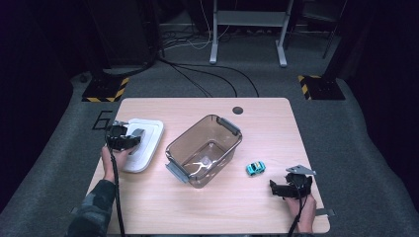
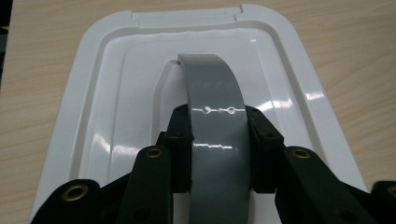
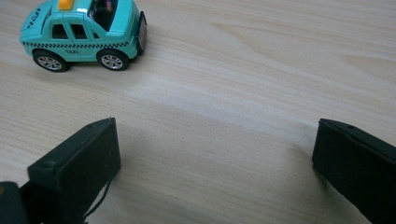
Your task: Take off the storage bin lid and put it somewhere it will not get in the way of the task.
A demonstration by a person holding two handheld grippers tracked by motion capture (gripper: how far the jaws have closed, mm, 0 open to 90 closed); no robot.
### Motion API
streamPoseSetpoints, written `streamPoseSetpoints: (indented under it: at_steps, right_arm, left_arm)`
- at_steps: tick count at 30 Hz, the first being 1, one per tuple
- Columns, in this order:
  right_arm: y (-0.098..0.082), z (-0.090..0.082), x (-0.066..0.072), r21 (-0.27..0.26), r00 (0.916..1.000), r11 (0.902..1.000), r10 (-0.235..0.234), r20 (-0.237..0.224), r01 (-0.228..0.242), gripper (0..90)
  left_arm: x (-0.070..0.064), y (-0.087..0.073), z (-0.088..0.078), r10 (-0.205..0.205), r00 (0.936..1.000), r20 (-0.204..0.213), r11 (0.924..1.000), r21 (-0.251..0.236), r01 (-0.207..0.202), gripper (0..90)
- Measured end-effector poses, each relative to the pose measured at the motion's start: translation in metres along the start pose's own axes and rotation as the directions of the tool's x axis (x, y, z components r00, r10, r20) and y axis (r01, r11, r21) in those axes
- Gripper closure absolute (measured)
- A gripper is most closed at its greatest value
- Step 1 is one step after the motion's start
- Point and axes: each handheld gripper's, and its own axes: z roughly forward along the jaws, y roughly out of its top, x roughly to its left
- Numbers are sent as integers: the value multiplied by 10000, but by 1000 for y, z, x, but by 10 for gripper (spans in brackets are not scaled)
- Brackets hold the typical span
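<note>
On the wooden table (image 1: 207,207) stand one clear plastic bin (image 1: 203,149), one white lid (image 2: 107,88) left of it and one teal toy taxi (image 3: 81,35) to its right. The left gripper (image 2: 219,140) is clamped on the lid's grey handle (image 2: 212,84), while the right gripper (image 3: 215,154) rests near the taxi, jaws wide and empty. Gripped by that narrow strap alone, the lid could tilt or slip when lifted.

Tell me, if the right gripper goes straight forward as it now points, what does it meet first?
Probably bare table. The right gripper is open, and the teal toy taxi lies left of its line, so it would likely pass beside it.
</note>
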Motion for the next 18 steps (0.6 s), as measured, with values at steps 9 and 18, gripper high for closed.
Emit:
streamPoseSetpoints:
  at_steps: [9,18]
  right_arm:
    - [0,0,0,0,10000,10000,2,0,-2,3]
    - [0,0,0,1,10000,10000,-3,3,3,3]
  left_arm:
    - [0,-11,18,63,9998,-194,9997,238,-58,665]
    - [2,-14,16,-135,9999,-106,9996,249,138,383]
